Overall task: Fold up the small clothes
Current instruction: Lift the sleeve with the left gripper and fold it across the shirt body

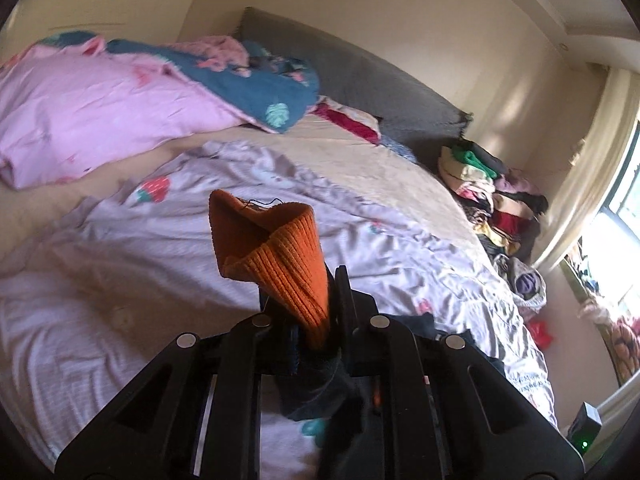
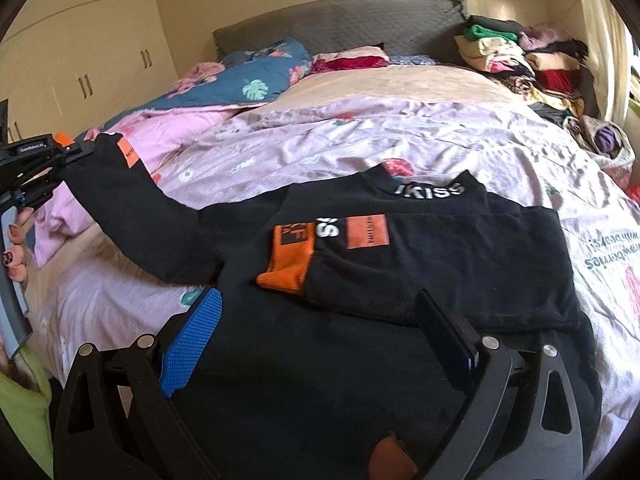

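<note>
A black sweater (image 2: 420, 264) with orange patches and white lettering lies flat on the lilac bedsheet (image 2: 320, 140). One sleeve lies folded across its chest, its orange cuff (image 2: 286, 270) pointing left. My left gripper (image 1: 304, 304) is shut on the other sleeve's orange ribbed cuff (image 1: 276, 256), which sticks up past the fingers. In the right wrist view this left gripper (image 2: 78, 150) holds the sleeve (image 2: 132, 208) raised off the bed at the far left. My right gripper (image 2: 320, 320) stands open just above the sweater's lower body, touching nothing that I can see.
A tall heap of folded clothes (image 2: 520, 60) sits at the bed's far right corner by the grey headboard (image 2: 340, 24). A pink duvet (image 1: 100, 108) and blue quilt (image 1: 248, 84) lie at the far left. A hand (image 2: 16, 240) holds the left gripper's handle.
</note>
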Tool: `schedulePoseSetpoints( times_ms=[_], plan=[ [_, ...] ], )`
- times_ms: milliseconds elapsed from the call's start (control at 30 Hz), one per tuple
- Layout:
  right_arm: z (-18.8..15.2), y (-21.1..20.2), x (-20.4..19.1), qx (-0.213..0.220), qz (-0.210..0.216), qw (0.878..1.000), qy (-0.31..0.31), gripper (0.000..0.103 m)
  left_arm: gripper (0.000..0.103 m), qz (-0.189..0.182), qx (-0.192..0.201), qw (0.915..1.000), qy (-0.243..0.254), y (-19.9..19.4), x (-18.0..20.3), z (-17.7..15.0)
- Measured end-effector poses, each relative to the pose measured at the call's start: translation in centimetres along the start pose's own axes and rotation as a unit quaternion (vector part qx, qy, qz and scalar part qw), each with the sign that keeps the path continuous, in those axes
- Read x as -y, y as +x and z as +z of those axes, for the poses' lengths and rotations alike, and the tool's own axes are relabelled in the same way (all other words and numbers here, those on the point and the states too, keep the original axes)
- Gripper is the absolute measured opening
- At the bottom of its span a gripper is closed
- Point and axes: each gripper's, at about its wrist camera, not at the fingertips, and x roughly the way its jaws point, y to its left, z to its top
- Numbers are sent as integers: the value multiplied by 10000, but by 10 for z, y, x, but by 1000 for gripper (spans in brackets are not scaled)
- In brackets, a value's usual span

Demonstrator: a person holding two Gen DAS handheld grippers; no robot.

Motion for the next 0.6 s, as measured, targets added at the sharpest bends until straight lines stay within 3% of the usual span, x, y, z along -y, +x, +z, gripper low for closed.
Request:
schedulePoseSetpoints(
  times_ms=[367,600],
  plan=[
    [0,-15,43,186,-154,9985,483,96,7,-594,-142,9974,388,17,67,1],
    [-2,-24,70,262,-270,9961,793,96,7,-1124,-367,9910,629,28,111,-19]
  ],
)
